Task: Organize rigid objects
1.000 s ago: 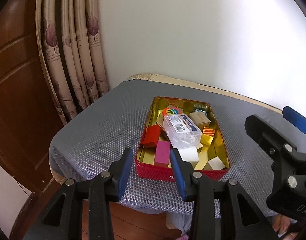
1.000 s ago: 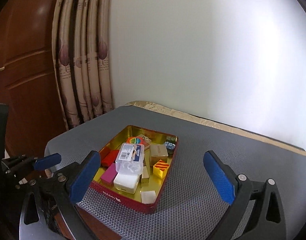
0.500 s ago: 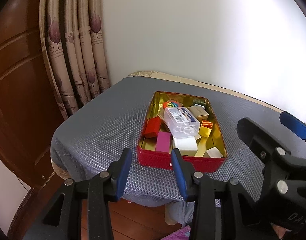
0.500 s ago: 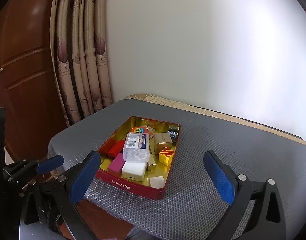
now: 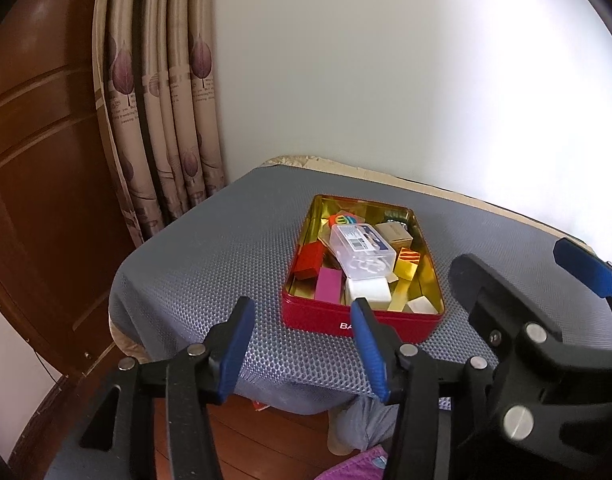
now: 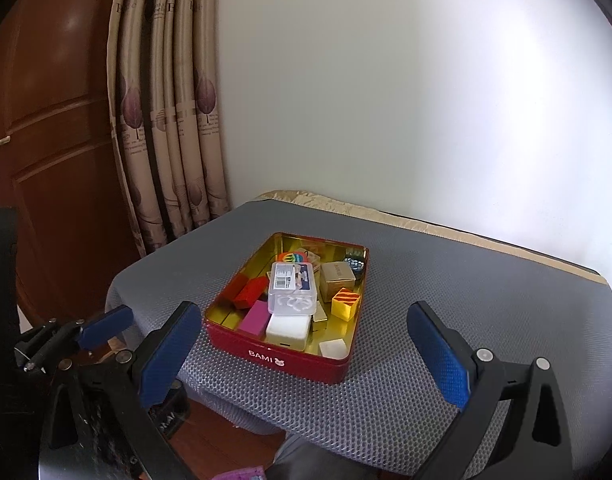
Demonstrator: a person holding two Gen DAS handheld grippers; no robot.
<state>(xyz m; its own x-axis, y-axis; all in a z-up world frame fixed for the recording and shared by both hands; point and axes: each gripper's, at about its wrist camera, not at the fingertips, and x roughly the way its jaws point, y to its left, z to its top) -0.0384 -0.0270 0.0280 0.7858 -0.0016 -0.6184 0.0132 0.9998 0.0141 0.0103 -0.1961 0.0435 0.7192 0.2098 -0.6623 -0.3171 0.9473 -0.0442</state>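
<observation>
Two empty grippers, left gripper (image 5: pixel 302 344) just widened and right gripper (image 6: pixel 306 354) wide apart, face our red tin (image 6: pixel 298 364), which lies lengthwise straight ahead, nearer the left.

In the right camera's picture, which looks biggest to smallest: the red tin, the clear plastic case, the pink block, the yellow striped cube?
1. Red tin.
2. Clear plastic case.
3. Pink block and yellow striped cube: too alike to rank.

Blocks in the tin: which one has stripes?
The yellow block with orange stripes, near the tin's right wall. The red, pink and white ones are plain.
</observation>
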